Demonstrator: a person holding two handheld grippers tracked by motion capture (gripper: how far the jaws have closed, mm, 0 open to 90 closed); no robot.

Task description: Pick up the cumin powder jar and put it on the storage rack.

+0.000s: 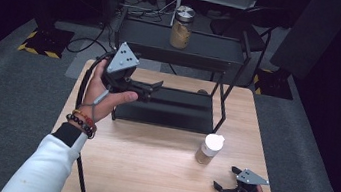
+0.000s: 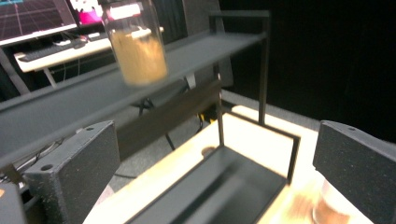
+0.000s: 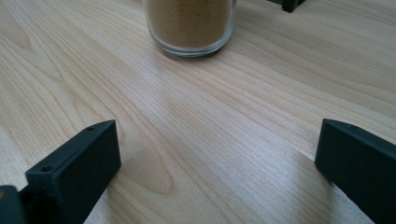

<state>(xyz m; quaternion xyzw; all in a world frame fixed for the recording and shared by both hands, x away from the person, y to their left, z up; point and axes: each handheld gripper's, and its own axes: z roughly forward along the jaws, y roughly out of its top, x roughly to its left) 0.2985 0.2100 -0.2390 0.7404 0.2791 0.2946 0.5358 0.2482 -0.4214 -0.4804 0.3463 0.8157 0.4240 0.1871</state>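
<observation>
My left gripper (image 1: 155,88) is held in the air at the left end of a black two-level rack (image 1: 180,47), jaws pointing right, open and empty. From the left gripper view (image 2: 217,140) a glass jar of brown powder (image 2: 137,44) stands on the upper shelf; it has a silver lid (image 1: 181,27). A second jar with a white lid (image 1: 209,149) stands on the wooden table (image 1: 147,173) in front of the rack. My right gripper (image 1: 225,178) rests low near the table's front right corner, open, its jaws (image 3: 217,144) facing that jar (image 3: 189,23) a short way off.
The rack's lower tray (image 1: 166,108) lies on the table's back half, with thin black uprights (image 1: 223,98) at its right end. Grey carpet surrounds the table. A desk with a monitor and keyboard (image 2: 42,28) stands beyond the rack.
</observation>
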